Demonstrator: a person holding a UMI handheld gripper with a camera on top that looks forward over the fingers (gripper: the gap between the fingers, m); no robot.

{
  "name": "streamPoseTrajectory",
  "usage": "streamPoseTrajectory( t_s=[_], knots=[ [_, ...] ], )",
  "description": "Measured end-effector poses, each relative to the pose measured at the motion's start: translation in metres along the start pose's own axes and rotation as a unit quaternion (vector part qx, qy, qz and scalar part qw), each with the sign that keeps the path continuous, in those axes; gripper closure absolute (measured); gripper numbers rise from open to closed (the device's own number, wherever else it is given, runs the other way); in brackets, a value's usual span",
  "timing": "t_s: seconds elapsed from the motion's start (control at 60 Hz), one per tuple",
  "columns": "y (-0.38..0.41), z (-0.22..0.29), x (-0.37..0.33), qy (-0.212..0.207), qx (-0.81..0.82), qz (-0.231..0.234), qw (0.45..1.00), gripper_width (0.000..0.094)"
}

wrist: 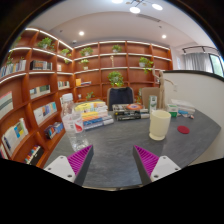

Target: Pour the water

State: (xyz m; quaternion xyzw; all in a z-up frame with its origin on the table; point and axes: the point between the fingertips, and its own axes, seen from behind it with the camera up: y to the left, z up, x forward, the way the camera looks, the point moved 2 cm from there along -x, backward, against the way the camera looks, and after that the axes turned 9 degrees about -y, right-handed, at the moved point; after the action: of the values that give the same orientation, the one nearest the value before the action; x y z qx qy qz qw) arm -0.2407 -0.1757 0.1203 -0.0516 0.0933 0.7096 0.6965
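Here, clear plastic water bottle (72,118) stands upright at left-centre of frame, on grey round table (120,160), beyond left finger. Cream-white cylindrical cup (159,124) right of centre, well apart from bottle, beyond right finger. Gripper (113,160) wide open, nothing held; magenta pads (80,158) splayed at bottom of frame. Small red cap-like object (183,129) right of cup; stacked books (96,118) just beside bottle.

Risks, as judged: off-centre grasp tips light bottle; squeeze on thin plastic spurts water; books crowd approach; poor spout alignment wets table.
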Motion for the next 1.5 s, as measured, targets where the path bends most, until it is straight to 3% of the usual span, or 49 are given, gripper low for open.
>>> streamPoseTrajectory(
  t_s=[0.017,0.067,0.267,0.617,0.667,0.7,0.95,1.133,1.3,1.5],
  knots=[
    [0.018,-0.022,0.001,-0.003,0.003,0.006,1.000,0.0092],
    [0.041,-0.028,0.005,-0.007,0.002,0.024,1.000,0.0091],
    [0.102,-0.026,0.042,-0.022,0.000,0.075,0.997,0.0087],
    [0.150,0.012,0.109,-0.071,0.032,0.097,0.992,0.0100],
    [0.150,0.014,0.116,-0.075,0.034,0.087,0.993,0.0197],
    [0.149,0.016,0.119,-0.081,0.031,0.081,0.993,0.0361],
    [0.148,0.013,0.124,-0.093,0.005,0.076,0.993,0.0563],
    [0.143,0.013,0.125,-0.092,0.010,0.071,0.993,0.0563],
    [0.108,0.023,0.125,-0.086,0.127,0.061,0.986,0.0565],
    [0.038,0.062,0.134,-0.121,0.417,0.059,0.899,0.0564]
  ],
)
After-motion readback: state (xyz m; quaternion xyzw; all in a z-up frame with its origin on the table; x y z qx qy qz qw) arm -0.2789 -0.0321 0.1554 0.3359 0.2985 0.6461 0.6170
